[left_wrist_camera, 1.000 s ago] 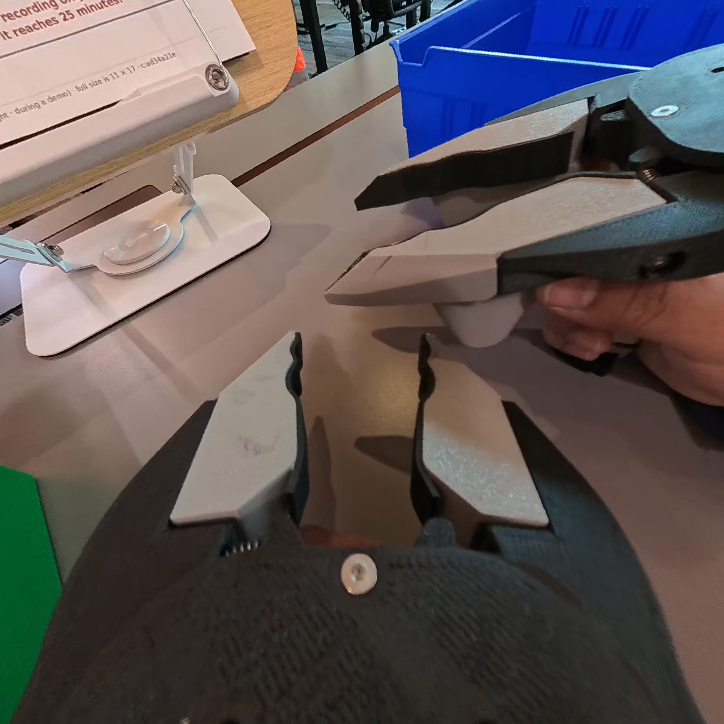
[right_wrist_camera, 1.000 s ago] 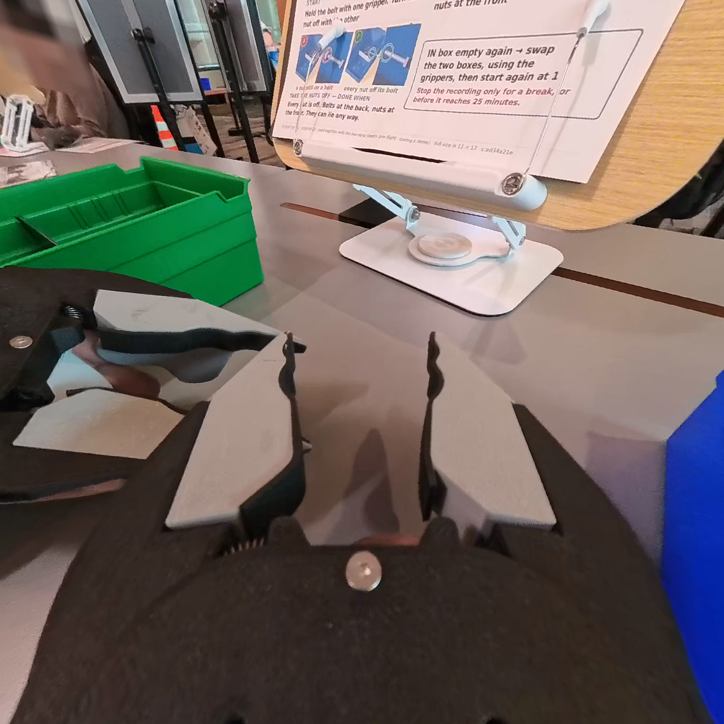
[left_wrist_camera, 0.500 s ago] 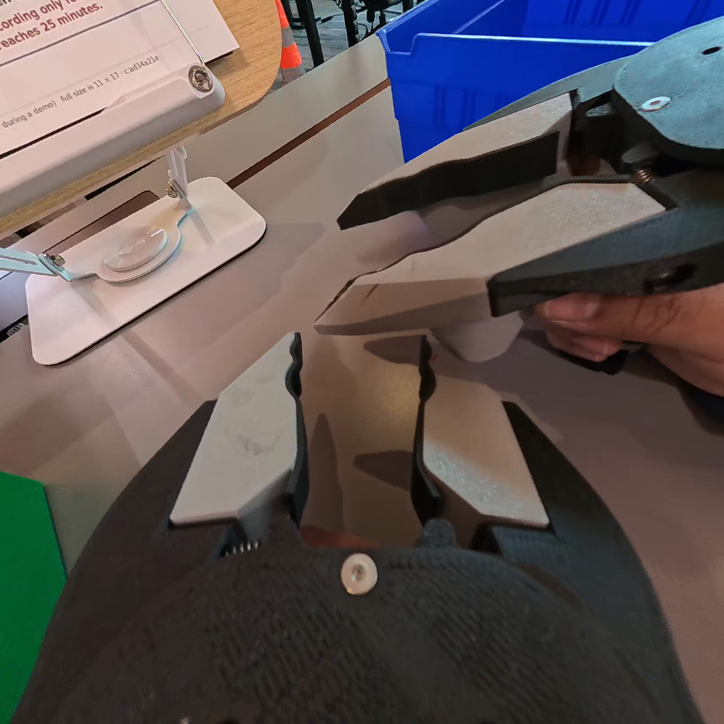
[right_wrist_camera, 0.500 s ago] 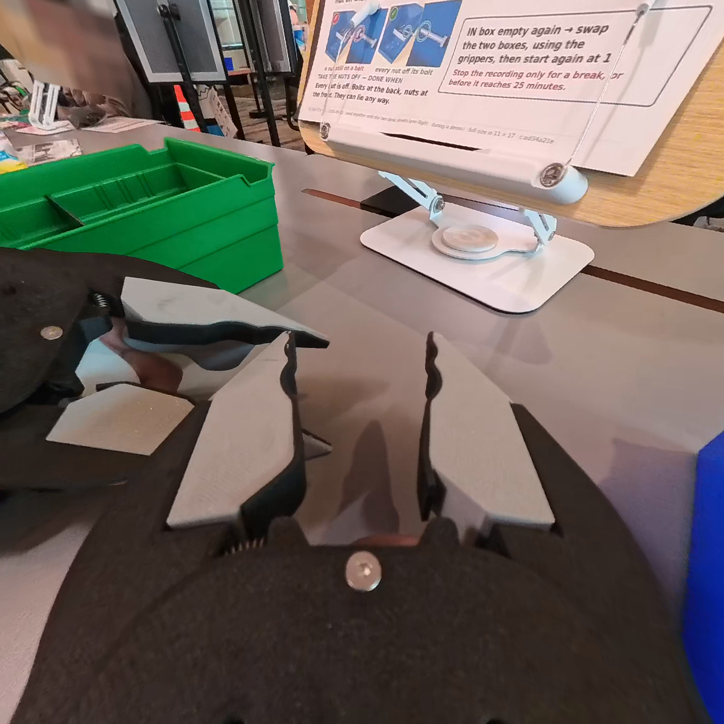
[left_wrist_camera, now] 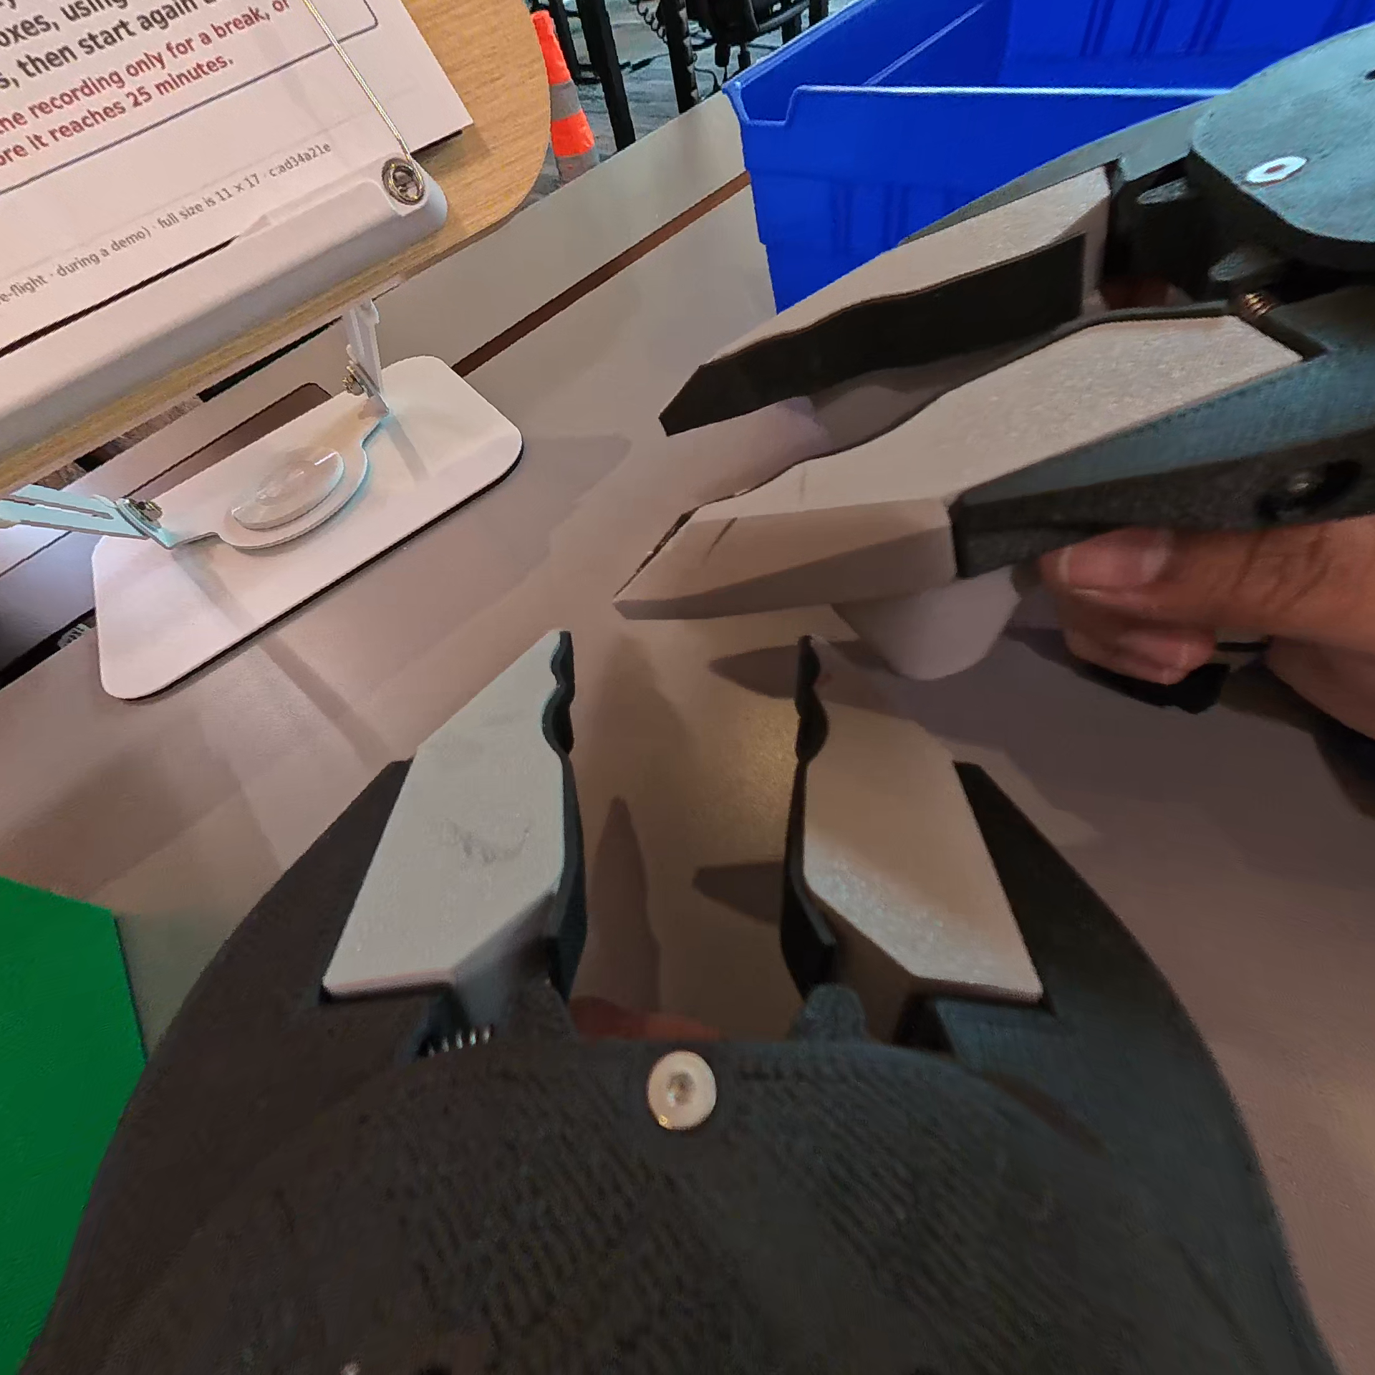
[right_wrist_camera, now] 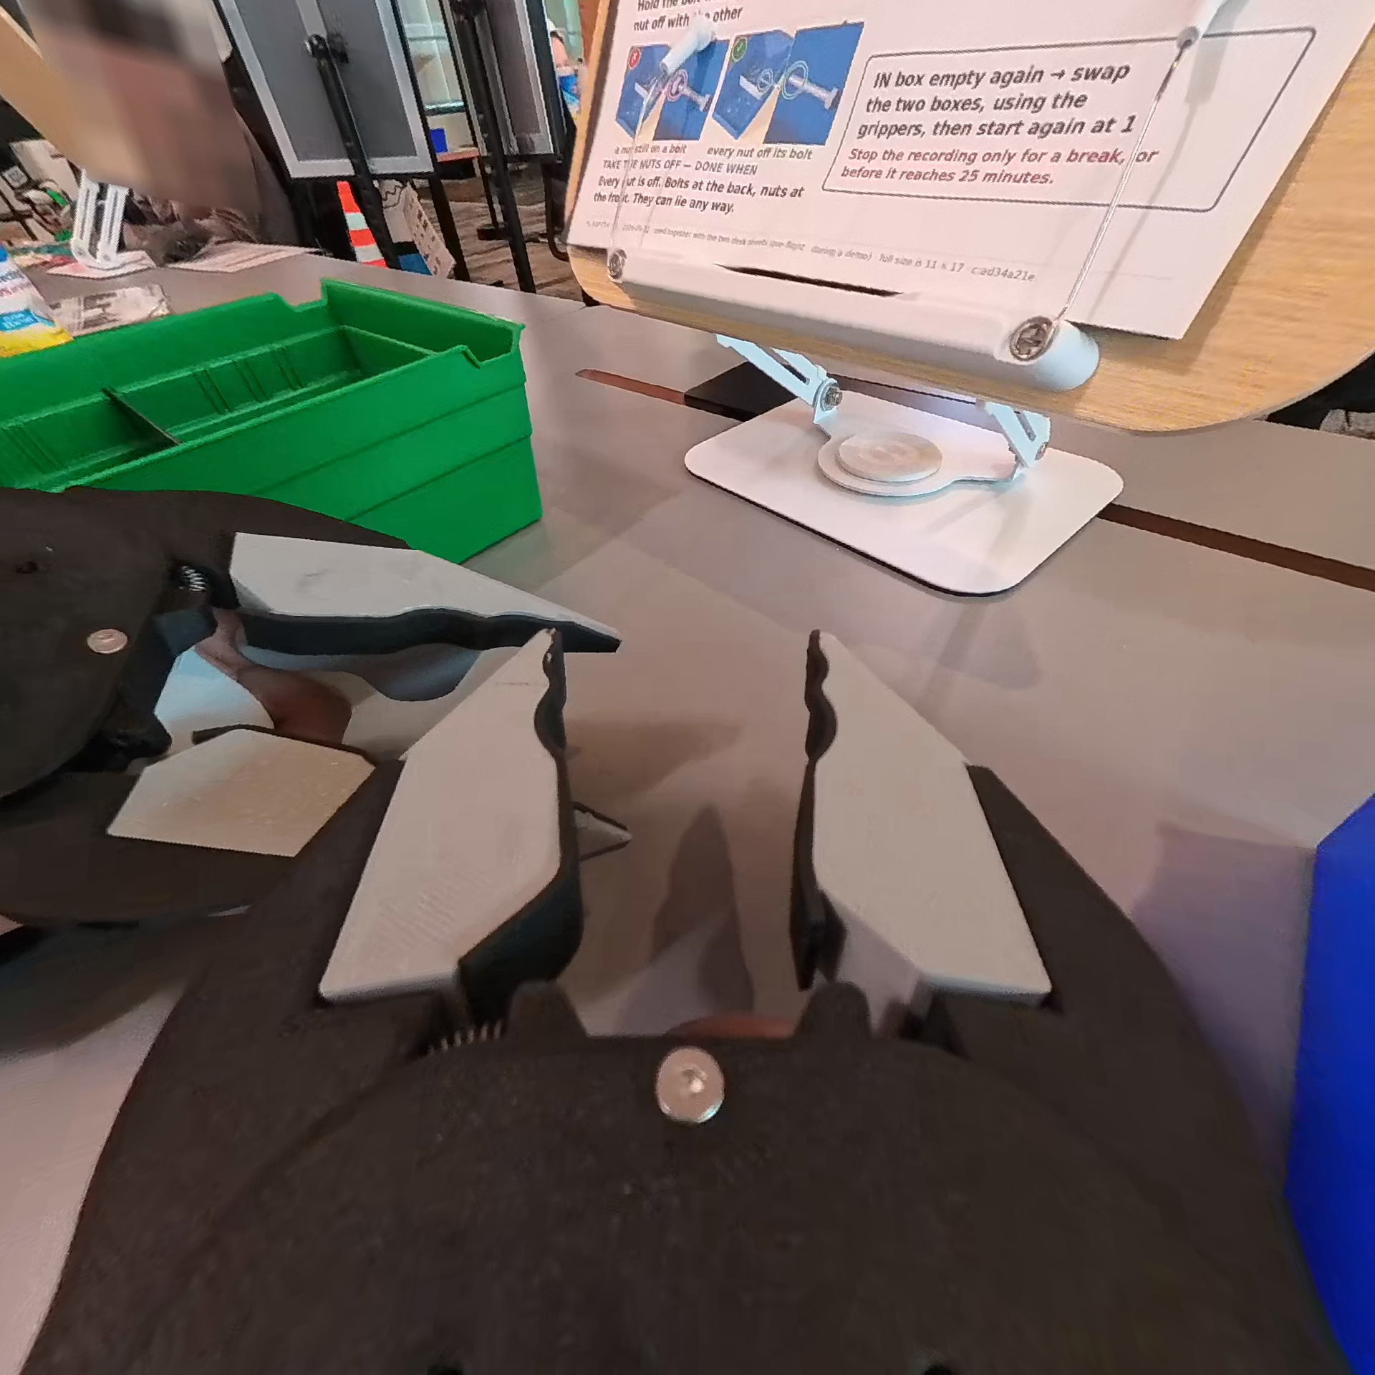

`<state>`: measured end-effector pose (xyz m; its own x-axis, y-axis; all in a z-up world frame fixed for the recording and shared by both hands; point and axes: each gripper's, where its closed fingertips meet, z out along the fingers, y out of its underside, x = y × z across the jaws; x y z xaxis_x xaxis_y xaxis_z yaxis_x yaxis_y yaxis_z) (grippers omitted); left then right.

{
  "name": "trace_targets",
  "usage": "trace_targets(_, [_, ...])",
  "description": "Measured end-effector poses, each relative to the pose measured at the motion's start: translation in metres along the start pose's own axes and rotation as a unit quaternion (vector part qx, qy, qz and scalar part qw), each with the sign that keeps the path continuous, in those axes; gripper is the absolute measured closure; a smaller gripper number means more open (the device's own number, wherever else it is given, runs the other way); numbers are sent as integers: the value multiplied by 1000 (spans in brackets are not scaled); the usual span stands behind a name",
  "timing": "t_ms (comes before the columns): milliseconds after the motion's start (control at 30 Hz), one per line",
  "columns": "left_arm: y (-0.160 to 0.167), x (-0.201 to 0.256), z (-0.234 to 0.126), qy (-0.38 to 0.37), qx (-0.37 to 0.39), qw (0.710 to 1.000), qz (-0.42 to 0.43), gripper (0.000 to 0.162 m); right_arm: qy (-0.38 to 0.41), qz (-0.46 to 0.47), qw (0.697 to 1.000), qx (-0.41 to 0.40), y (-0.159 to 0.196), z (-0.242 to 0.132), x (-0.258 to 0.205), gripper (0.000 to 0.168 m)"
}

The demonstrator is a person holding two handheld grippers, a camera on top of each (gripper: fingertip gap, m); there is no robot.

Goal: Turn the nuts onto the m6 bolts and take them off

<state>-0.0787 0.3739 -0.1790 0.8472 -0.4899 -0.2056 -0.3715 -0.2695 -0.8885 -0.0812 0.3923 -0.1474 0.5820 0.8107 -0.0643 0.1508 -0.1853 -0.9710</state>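
Note:
No nut or bolt shows in either view. My left gripper [left_wrist_camera: 681, 655] is open and empty, low over the grey table [left_wrist_camera: 461, 744]. My right gripper [right_wrist_camera: 681, 647] is open and empty too. The two grippers cross close together: the right one [left_wrist_camera: 647, 513] comes in from the right in the left wrist view, held by a hand [left_wrist_camera: 1228, 595], and the left one [right_wrist_camera: 610, 736] comes in from the left in the right wrist view, its lower fingertip behind my right gripper's left finger.
A green divided bin [right_wrist_camera: 297, 417] stands at the left, a blue bin [left_wrist_camera: 930, 149] at the right. A wooden instruction board on a white stand [right_wrist_camera: 908, 484] stands behind. Stands and an orange cone [right_wrist_camera: 357, 223] show beyond the table. Both grippers' tips are close together, under 4 cm apart.
Both grippers have shifted a little toward the right and back, staying open and empty. The stand and bins have slid left in the left wrist view and right in the right wrist view.

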Motion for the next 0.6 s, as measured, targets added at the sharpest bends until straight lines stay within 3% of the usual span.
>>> trace_targets(600, [-25,-19,-20,-56,69,996,-17,103,-28,8,999,23,-10,-9,-14,108])
